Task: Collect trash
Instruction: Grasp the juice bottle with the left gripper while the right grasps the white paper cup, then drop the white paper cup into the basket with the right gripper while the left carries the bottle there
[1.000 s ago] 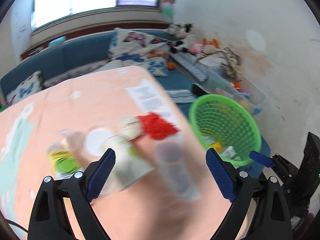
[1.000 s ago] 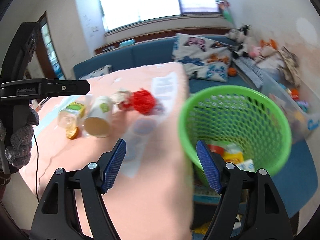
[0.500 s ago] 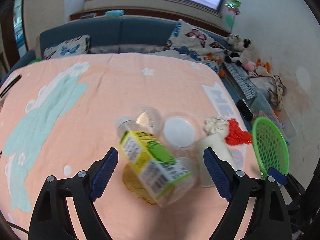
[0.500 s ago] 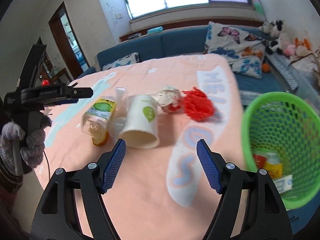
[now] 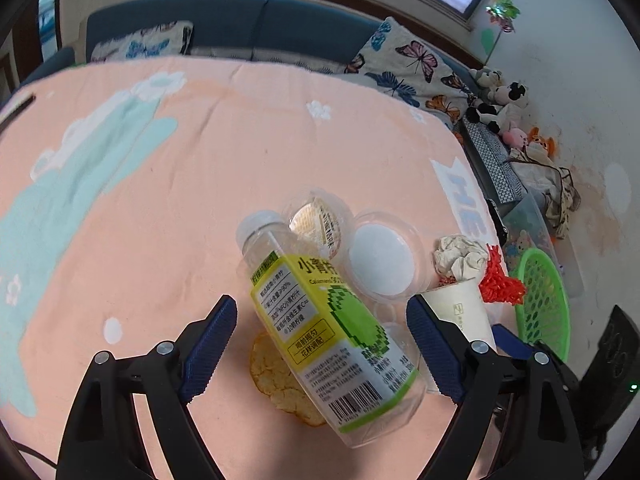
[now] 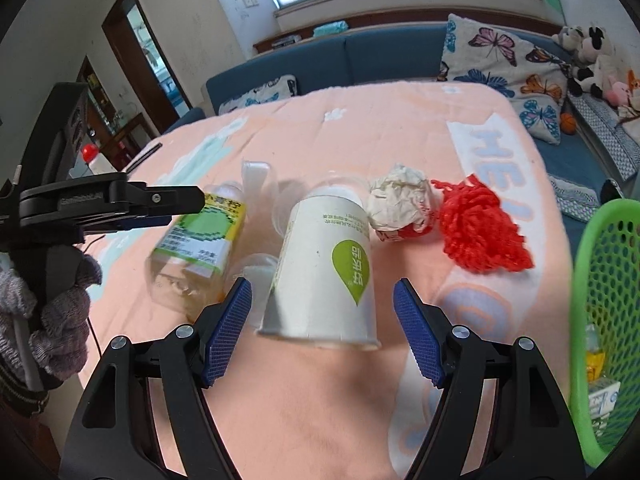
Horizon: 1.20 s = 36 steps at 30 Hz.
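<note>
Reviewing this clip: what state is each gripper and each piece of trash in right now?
left gripper: open, straddling the bottle
right gripper: open, straddling the cup
plastic bottle: on its side, capped, looks empty
paper cup: tipped over
paper wad: crumpled
green basket: holds some trash

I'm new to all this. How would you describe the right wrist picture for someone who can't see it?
The right gripper, open and empty, hangs over a white paper cup lying on its side on a peach tablecloth. Beside the cup lie a plastic bottle, crumpled paper and red shredded stuff; a green basket sits at the right edge.
</note>
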Each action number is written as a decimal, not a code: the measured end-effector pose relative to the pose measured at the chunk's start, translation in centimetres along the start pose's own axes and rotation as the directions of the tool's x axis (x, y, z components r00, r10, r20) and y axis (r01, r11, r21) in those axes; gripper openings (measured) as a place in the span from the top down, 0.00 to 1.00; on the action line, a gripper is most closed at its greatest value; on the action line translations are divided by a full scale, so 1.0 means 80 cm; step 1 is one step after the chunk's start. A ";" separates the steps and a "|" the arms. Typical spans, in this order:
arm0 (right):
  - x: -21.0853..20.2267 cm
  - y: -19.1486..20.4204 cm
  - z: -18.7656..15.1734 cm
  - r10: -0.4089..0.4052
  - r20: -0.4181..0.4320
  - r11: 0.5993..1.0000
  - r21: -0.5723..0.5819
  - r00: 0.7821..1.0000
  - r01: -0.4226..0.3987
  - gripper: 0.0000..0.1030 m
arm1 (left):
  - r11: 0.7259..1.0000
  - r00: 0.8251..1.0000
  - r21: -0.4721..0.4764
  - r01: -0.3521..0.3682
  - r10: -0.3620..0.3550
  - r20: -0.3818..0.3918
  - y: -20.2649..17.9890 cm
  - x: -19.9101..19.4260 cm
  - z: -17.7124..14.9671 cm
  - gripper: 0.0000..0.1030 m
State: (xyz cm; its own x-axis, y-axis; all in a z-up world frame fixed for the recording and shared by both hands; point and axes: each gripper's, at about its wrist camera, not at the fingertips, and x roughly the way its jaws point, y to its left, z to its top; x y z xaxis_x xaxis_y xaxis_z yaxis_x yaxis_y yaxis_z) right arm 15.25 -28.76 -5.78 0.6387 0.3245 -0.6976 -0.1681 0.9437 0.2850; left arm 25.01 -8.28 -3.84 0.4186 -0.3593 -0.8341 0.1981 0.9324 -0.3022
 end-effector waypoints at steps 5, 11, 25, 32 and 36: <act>0.019 -0.001 0.002 0.005 -0.028 1.000 0.013 1.000 -0.004 0.30 | 0.999 0.999 -0.039 0.019 -0.020 -0.026 0.012 0.017 0.002 0.19; 0.022 0.002 -0.001 0.012 -0.040 1.000 0.009 0.999 -0.012 0.40 | 0.988 0.993 -0.122 0.097 -0.105 -0.059 0.029 0.038 0.002 0.28; -0.026 0.010 -0.018 0.030 0.033 0.999 0.016 0.999 -0.031 0.40 | 0.972 0.986 -0.169 0.163 -0.166 -0.002 0.040 0.035 -0.012 0.42; -0.065 0.002 -0.028 0.006 0.089 1.000 0.014 0.996 -0.007 0.40 | 0.984 0.983 -0.051 0.169 -0.165 0.080 0.023 -0.012 -0.027 0.56; -0.088 -0.007 -0.034 -0.033 0.123 0.999 0.017 0.992 0.031 0.40 | 0.986 0.983 -0.007 0.165 -0.164 0.085 0.017 -0.024 -0.036 0.56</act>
State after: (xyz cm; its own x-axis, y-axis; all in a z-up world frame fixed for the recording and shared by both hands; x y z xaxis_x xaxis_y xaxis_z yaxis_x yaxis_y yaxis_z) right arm 8.86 -31.41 -2.83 0.7312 0.2827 -0.6209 -0.1354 0.9521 0.2741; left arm 21.96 -6.19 -3.99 0.4541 -0.5095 -0.7308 0.2586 0.8604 -0.4392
